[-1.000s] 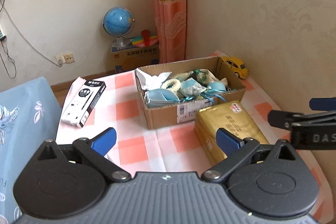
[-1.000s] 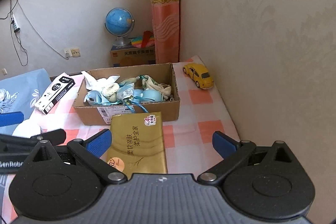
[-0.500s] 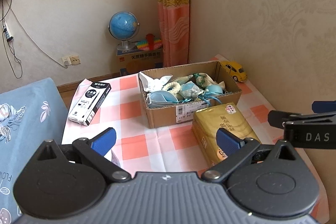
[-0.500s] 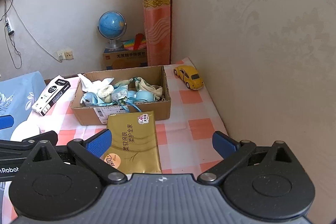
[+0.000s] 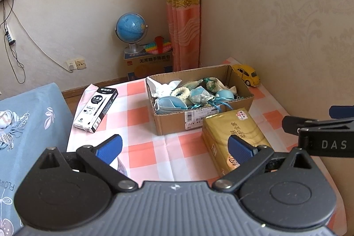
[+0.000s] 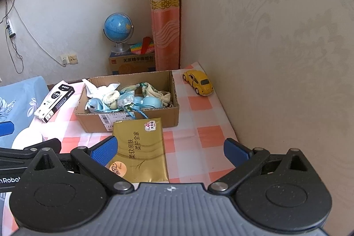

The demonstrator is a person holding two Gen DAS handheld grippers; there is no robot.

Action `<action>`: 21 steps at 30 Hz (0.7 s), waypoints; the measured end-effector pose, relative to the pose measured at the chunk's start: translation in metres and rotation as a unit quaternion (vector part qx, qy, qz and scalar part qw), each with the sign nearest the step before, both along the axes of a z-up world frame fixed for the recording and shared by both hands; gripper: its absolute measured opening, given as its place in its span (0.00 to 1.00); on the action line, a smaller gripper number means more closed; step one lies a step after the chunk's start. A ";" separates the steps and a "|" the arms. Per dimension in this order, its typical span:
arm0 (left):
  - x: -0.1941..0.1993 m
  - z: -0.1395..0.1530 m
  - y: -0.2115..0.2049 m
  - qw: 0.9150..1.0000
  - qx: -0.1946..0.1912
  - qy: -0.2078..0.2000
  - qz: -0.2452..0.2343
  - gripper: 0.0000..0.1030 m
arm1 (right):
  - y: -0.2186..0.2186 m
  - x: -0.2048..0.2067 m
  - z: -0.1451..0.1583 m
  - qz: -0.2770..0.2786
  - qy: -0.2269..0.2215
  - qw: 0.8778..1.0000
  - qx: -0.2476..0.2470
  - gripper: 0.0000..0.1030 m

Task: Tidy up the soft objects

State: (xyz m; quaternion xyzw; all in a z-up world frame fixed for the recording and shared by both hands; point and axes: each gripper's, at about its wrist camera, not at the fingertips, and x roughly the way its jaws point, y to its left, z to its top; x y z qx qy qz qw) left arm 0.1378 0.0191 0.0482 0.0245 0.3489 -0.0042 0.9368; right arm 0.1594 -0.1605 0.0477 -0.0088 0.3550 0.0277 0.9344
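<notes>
A cardboard box (image 5: 174, 125) (image 6: 93, 123) stands on the checked cloth, filled with soft things: blue masks (image 5: 170, 103), a white scrunchie (image 5: 181, 92), pouches and crumpled tissue (image 6: 97, 87). A gold tissue pack (image 5: 234, 132) (image 6: 141, 147) lies in front of the box. My left gripper (image 5: 174, 147) is open and empty, held back from the box above the cloth. My right gripper (image 6: 170, 147) is open and empty, above the tissue pack's near end. Each gripper shows at the edge of the other's view.
A black-and-white pen box (image 5: 96, 110) lies left of the cardboard box. A yellow toy car (image 5: 246, 74) (image 6: 199, 82) sits by the headboard (image 6: 276, 59) on the right. A blue pillow (image 5: 26, 125) lies at the left. A globe (image 5: 130, 28) stands on a carton beyond.
Both grippers have drawn back and risen away from the box, so box and tissue pack look smaller. Both stay open and empty. Nothing on the cloth has moved.
</notes>
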 end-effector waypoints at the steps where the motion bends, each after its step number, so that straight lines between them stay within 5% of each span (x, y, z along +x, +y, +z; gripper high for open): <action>1: 0.000 0.000 0.000 1.000 0.001 0.000 0.000 0.98 | 0.000 0.000 0.000 0.000 0.000 1.000 0.001 1.00; 21: -0.002 0.002 0.001 1.000 0.001 -0.001 0.003 0.98 | 0.000 -0.002 0.002 0.003 -0.003 1.000 0.000 1.00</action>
